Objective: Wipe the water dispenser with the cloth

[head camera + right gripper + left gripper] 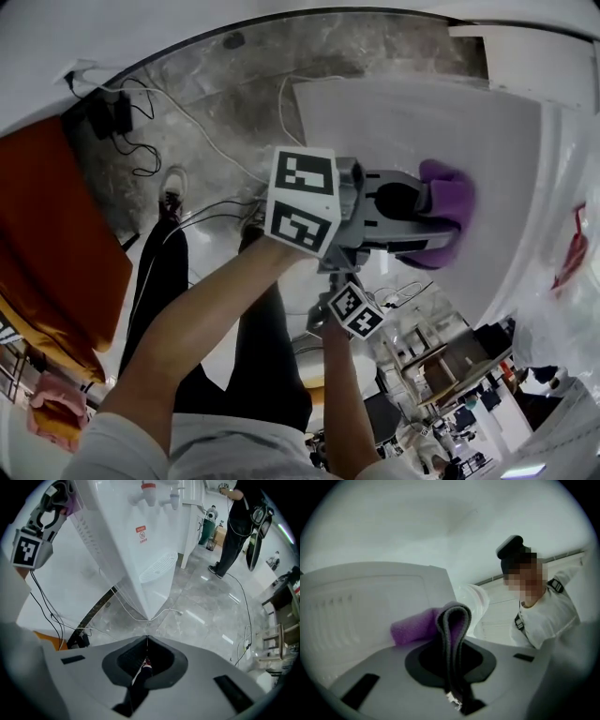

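The white water dispenser (412, 122) stands in front of me, and its taps and drip grille face the right gripper view (126, 536). My left gripper (427, 225) is shut on the purple cloth (445, 202) and holds it flat against the dispenser's side panel. In the left gripper view the folded cloth (417, 625) sticks out past the left gripper (453, 634) onto the white panel (361, 602). My right gripper (354, 311) hangs lower, away from the dispenser. Its jaws (147, 641) are shut with nothing in them. From there the left gripper (58, 496) shows high at the left.
Cables (141, 141) trail over the grey floor by the dispenser's base (140, 616). An orange object (47, 244) lies at the left. One person in white (543, 606) stands beyond the dispenser, and another in dark clothes (236, 522) stands farther off near furniture.
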